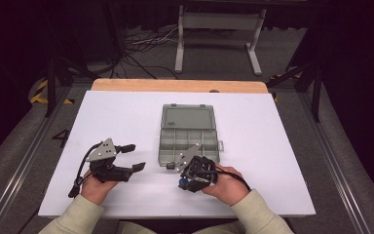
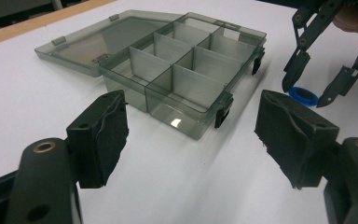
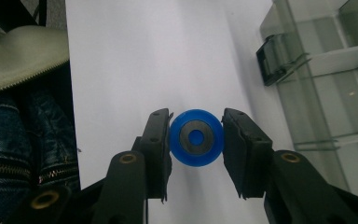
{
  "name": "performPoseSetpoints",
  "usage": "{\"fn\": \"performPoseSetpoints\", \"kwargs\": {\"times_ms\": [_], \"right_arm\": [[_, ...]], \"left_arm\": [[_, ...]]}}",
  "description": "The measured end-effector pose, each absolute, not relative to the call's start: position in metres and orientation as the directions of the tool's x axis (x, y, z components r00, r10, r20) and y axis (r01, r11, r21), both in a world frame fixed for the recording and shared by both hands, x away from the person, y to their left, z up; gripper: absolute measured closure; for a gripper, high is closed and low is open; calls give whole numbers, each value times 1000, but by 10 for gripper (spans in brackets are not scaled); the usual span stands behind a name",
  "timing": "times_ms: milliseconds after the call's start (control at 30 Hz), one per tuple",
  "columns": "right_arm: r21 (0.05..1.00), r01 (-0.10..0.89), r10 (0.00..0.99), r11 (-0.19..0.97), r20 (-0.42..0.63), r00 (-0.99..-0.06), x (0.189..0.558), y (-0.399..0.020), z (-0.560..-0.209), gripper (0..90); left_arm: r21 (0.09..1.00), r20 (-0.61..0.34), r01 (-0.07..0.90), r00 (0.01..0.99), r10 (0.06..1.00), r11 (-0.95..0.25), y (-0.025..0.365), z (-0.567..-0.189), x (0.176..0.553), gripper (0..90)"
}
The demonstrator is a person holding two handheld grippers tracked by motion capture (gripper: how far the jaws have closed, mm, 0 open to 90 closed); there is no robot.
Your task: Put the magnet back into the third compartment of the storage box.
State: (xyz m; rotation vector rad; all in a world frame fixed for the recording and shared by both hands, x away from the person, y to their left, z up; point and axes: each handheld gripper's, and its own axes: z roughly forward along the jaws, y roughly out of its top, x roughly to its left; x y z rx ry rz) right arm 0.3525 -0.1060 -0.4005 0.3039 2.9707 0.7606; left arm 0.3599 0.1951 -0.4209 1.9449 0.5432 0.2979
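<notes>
Right gripper pinching blue disc at frame centre; keep it level toward open organiser box, upper right.

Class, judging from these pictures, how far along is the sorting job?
Done: the box lies open, compartments empty. In hand: the right gripper is shut on the blue disc; the left gripper waits open. Left: probably dropping the disc into a compartment.
</notes>
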Motion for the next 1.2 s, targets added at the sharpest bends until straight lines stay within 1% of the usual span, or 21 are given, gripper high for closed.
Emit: {"fn": "performPoseSetpoints", "kwargs": {"times_ms": [400,600,1200], "right_arm": [[511,199,246,836,-26,-969,363,-121,-378,625],[524,205,258,827,-29,-966,368,-125,-373,626],[542,249,328,802,-52,-943,400,-143,-349,626]], "left_arm": [[917,-33,232,854,518,-325,200,-418,358,244],[920,-28,228,850,526,-320,203,-418,358,243],[920,-29,229,849,528,-318,203,-418,359,243]]}}
